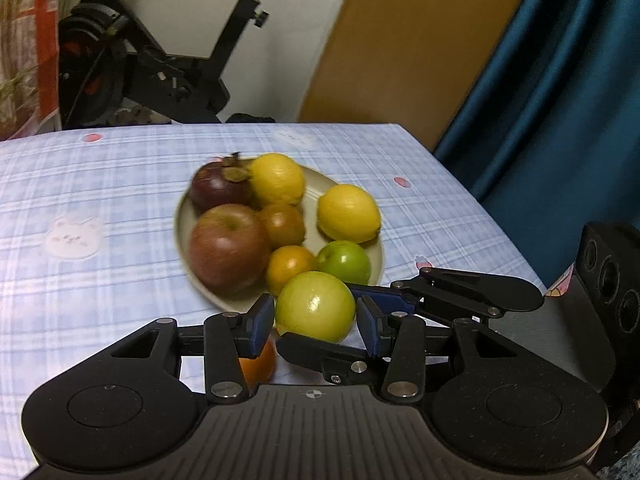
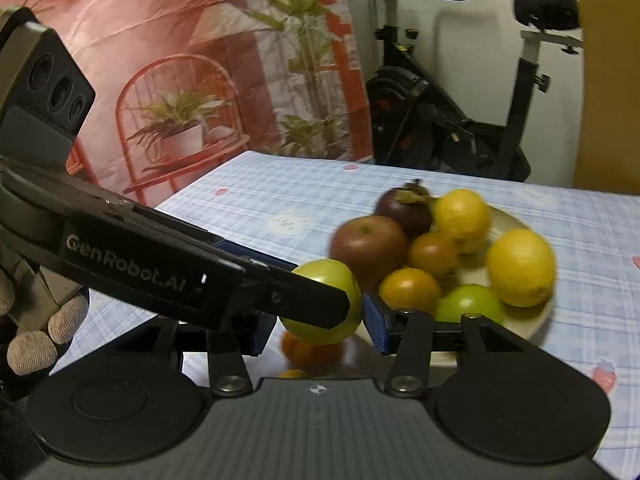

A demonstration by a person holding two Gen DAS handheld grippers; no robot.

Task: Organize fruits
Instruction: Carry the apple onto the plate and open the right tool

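A yellow-green round fruit [image 1: 316,306] [image 2: 320,280] hangs just above the table, near the front rim of a beige plate [image 1: 314,188] [image 2: 508,216]. My left gripper [image 1: 316,320] is shut on it, blue pads against its left and right sides. My right gripper [image 2: 318,326] grips the same fruit from the right side, with one of the left gripper's fingers [image 2: 304,300] lying across it. The plate holds a red apple [image 1: 228,248], a dark purple fruit [image 1: 216,188], two lemons [image 1: 348,212], two oranges [image 1: 288,268] and a green fruit [image 1: 346,262]. A loose orange [image 1: 258,364] [image 2: 312,350] lies on the cloth under the held fruit.
The table wears a blue plaid cloth [image 1: 100,200]; its right edge [image 1: 480,208] drops off beside a teal curtain [image 1: 560,100]. An exercise bike [image 1: 160,72] stands behind the far edge. A gloved hand [image 2: 48,332] holds the left gripper.
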